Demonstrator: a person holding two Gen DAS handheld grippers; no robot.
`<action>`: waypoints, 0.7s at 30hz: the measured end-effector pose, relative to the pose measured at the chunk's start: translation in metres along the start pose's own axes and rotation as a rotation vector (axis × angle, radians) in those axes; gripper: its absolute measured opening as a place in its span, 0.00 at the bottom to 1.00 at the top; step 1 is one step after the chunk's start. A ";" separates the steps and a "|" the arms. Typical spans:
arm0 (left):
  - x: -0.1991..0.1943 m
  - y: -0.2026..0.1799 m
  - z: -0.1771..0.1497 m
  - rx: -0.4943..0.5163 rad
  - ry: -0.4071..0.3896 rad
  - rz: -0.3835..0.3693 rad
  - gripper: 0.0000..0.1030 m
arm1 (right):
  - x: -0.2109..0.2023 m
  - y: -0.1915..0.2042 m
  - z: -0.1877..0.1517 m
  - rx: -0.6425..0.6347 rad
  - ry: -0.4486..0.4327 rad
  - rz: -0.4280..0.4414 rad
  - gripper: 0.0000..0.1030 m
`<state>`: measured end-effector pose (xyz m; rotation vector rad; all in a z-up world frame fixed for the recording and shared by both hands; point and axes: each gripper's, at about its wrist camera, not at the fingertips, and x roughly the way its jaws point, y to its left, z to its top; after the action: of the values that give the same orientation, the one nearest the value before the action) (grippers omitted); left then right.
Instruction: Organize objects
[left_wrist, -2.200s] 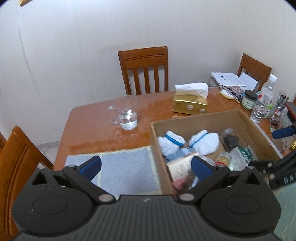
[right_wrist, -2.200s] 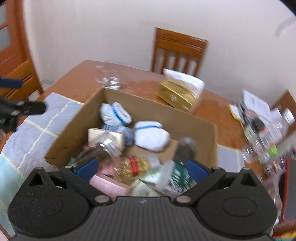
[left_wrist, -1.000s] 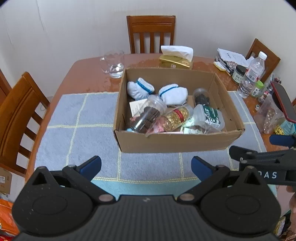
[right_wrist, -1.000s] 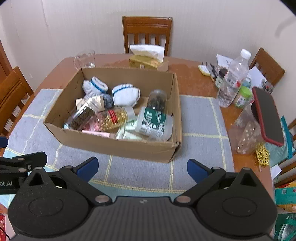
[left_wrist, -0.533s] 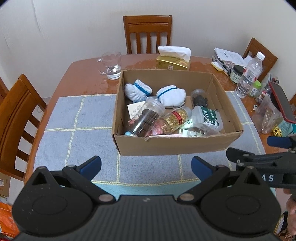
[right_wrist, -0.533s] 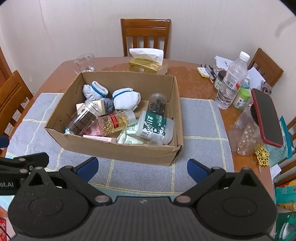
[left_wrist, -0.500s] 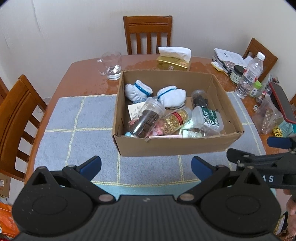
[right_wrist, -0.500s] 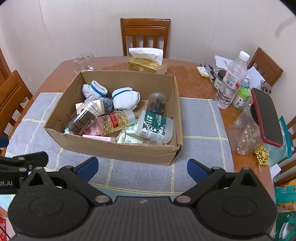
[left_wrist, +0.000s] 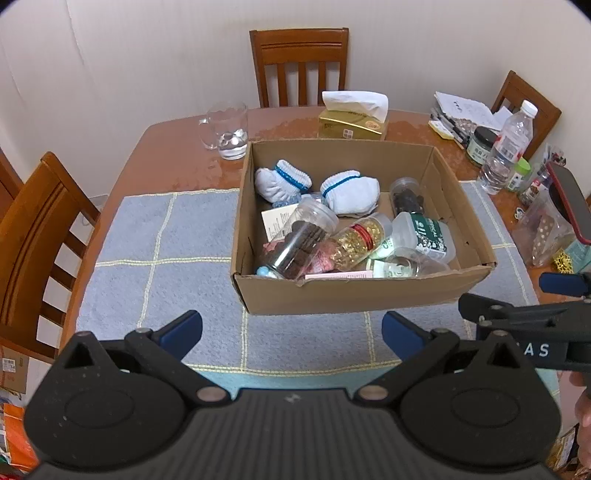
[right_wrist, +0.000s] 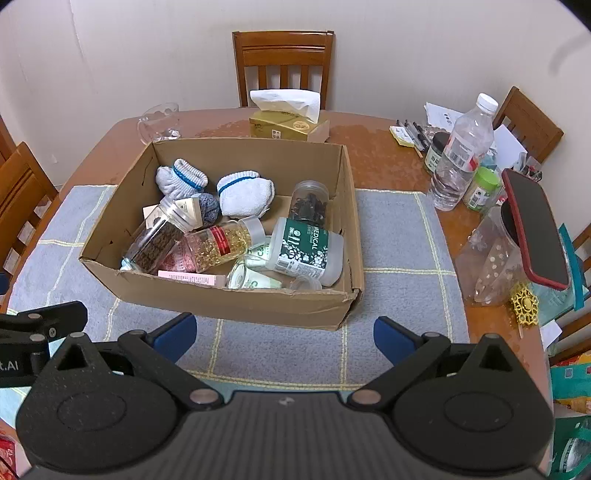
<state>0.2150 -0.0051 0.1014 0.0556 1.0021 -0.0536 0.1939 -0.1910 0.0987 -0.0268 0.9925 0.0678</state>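
Wooden table (left_wrist: 166, 147) under blue mat (left_wrist: 166, 240), cardboard box (left_wrist: 351, 295)

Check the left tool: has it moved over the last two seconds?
Yes. The left tool has pulled back and up: it was over the cardboard box, and now the whole box lies ahead of it, with the chair centred behind.

The pink box (right_wrist: 192, 277) at the bottom of the cardboard box (right_wrist: 236, 302) is mostly hidden under the jars. The grey sock (right_wrist: 208, 206) peeks out behind a jar lid. The print on the paper (left_wrist: 279, 221) is too small to read. The left chair (left_wrist: 33, 236) is cut off at the frame's left edge.
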 end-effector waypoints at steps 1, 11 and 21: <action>0.000 0.000 0.000 0.002 -0.002 0.003 0.99 | 0.000 0.000 0.000 0.001 0.000 0.001 1.00; -0.007 -0.007 0.002 0.022 -0.019 0.022 0.99 | 0.003 -0.001 0.002 0.002 0.002 -0.005 1.00; -0.008 -0.009 0.003 0.025 -0.020 0.035 0.99 | 0.003 -0.003 0.002 0.002 0.000 0.002 1.00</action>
<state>0.2128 -0.0143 0.1097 0.0949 0.9801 -0.0345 0.1976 -0.1942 0.0978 -0.0239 0.9922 0.0680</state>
